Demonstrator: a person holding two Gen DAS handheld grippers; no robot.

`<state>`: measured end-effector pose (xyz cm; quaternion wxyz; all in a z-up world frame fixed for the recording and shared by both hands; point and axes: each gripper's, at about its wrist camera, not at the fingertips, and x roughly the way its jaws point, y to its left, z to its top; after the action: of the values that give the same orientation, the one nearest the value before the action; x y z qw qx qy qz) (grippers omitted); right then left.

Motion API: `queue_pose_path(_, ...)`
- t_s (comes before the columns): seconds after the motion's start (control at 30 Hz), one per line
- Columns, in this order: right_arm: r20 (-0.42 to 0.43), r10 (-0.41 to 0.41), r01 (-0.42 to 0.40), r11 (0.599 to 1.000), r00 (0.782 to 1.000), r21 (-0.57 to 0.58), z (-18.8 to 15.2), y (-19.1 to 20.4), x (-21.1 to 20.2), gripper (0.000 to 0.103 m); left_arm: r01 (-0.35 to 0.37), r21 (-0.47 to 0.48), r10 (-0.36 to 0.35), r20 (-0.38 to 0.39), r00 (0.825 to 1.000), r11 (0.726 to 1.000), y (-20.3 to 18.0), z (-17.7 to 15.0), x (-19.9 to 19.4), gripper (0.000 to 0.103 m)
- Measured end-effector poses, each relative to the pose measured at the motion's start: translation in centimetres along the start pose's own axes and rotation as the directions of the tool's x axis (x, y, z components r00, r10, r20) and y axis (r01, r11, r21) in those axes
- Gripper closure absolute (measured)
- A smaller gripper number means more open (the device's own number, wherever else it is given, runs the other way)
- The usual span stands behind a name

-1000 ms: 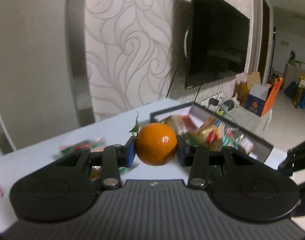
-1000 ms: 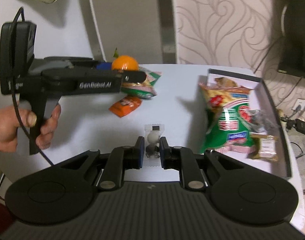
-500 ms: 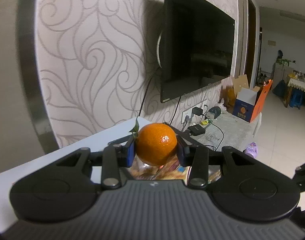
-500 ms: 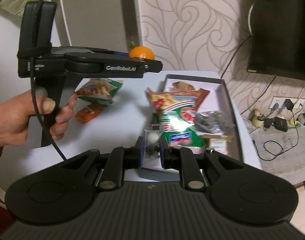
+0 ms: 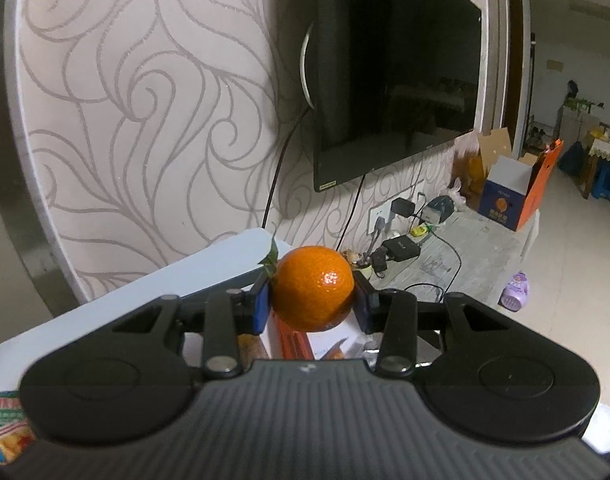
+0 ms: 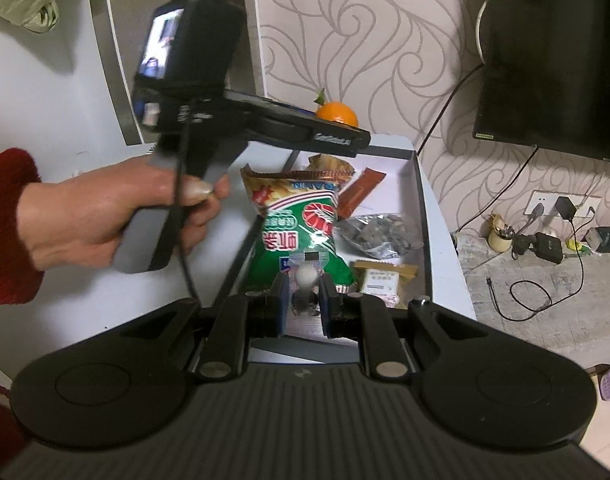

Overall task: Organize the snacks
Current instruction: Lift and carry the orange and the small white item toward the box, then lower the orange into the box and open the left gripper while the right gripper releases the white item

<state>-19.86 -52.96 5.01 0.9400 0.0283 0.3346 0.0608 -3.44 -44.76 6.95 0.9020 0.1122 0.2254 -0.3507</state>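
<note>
Snacks filled the tray (image 6: 423,216); left gripper (image 5: 312,300) clamped an orange (image 5: 313,294), right gripper (image 6: 303,300) a small packet (image 6: 307,276). Round fruit might roll out on release.

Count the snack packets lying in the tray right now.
5, in the tray: green bag, tan bag behind it, red-brown bar, dark packet, small tan packet. More may be hidden underneath.

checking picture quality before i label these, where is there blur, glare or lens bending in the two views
Left wrist view: orange sharp with a small glare spot; the wall trim at the left edge bows from the fisheye. Right wrist view: the hand and the left tool are motion-smeared; the green snack bag shows sheen; the tray is fairly crisp.
</note>
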Motion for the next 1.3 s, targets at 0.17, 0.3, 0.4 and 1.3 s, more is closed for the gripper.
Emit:
queue_pose_path(0.17,-0.004,-0.004,0.004,1.000,1.000,0.012,-0.3,-0.8,-0.2,0.084,-0.015,0.001,0.015,-0.023,1.000,1.000,-0.2,0.1,1.4,0.058)
queue_pose_path(0.3,-0.007,-0.006,0.006,1.000,1.000,0.017,-0.4,-1.2,-0.2,0.084,-0.030,0.001,0.030,-0.033,0.999,1.000,-0.1,0.1,2.1,0.058)
queue_pose_path(0.4,-0.008,-0.007,0.007,1.000,1.000,0.018,-0.4,-1.2,-0.4,0.084,-0.036,-0.002,0.035,-0.045,0.998,0.999,-0.1,0.1,2.5,0.058)
queue_pose_path(1.3,-0.018,0.000,0.000,1.000,1.000,0.007,0.6,-1.6,1.6,0.084,-0.064,-0.040,0.069,0.124,0.990,0.997,1.9,1.4,-5.0,0.036)
